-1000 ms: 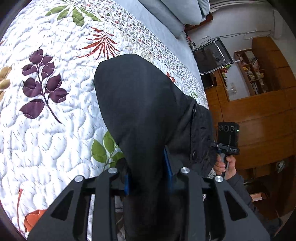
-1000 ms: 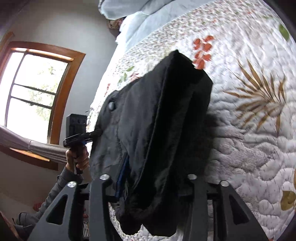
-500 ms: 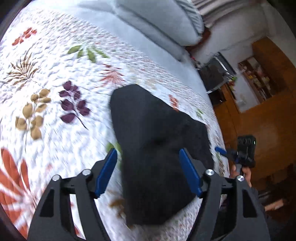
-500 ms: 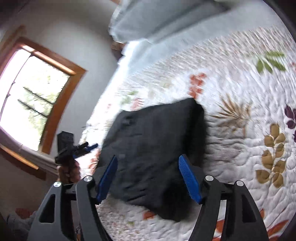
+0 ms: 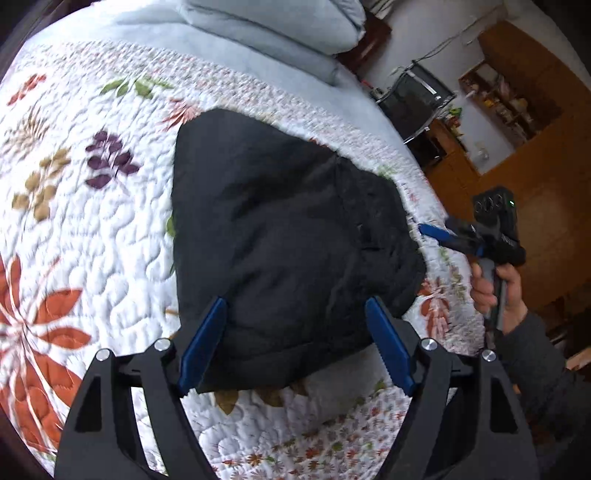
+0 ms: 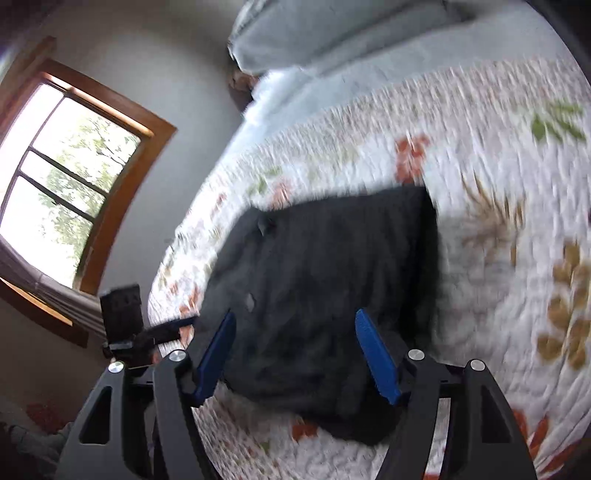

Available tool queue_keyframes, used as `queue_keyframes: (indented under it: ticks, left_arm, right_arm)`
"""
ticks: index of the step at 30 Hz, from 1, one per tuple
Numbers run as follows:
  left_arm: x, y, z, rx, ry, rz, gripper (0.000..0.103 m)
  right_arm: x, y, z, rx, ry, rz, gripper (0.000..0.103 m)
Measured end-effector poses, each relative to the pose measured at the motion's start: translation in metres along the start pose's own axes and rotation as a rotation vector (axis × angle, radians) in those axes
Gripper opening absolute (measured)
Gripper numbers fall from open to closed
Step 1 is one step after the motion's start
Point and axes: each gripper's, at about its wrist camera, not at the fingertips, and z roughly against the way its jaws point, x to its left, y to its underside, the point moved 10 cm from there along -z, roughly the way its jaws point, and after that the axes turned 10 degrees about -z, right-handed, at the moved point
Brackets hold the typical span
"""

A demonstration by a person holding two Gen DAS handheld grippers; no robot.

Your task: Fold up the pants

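The black pants lie folded in a compact bundle on the floral quilt; they also show in the right wrist view. My left gripper is open and empty, its blue pads apart above the near edge of the bundle. My right gripper is open and empty too, above the bundle's near edge. The right gripper also shows in the left wrist view, by the bundle's right side. The left gripper shows in the right wrist view, at the bundle's left side.
Light blue pillows lie at the head of the bed. Wooden cabinets and a dark screen stand beyond the bed's right edge. A wood-framed window is on the wall to the left. The quilt spreads right of the pants.
Both grippers were shut on the pants a second ago. They have let go, opened and pulled back and up. The pants now lie flat on the quilt.
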Motion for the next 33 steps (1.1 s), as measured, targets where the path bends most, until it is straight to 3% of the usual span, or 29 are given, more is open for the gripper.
queue_keyframes:
  ticks: [3,7,13,17,21,28,31,33]
  left_arm:
    - [-0.006,-0.031,0.006,-0.042,-0.001,-0.022,0.086]
    - [0.004,-0.074,-0.004,-0.086,0.038,0.017,0.086]
    - [0.050,-0.120,-0.046,-0.063,0.116,0.224,0.086]
    - [0.067,-0.124,-0.069,-0.018,0.113,0.276,0.086]
    - [0.069,-0.128,-0.075,0.012,0.089,0.261,0.086]
    - [0.063,-0.119,-0.051,-0.024,0.078,0.283,0.089]
    - [0.059,-0.103,-0.029,-0.032,0.061,0.305,0.089]
    - [0.055,-0.093,-0.009,-0.055,0.052,0.318,0.089]
  right_arm:
    - [0.005,-0.032,-0.010,-0.032,0.004,-0.020,0.070]
    - [-0.013,-0.063,-0.038,-0.048,0.045,-0.099,0.070]
    - [-0.041,-0.061,-0.068,0.000,0.107,-0.123,0.069]
    - [-0.036,-0.058,-0.049,-0.040,0.046,-0.129,0.070]
    - [-0.014,-0.018,-0.020,-0.028,-0.054,-0.087,0.073]
    - [-0.015,0.059,-0.010,0.051,-0.057,-0.072,0.074]
    - [-0.019,0.067,-0.007,0.055,-0.041,-0.105,0.073]
    - [-0.006,0.065,0.017,-0.006,-0.055,-0.116,0.075]
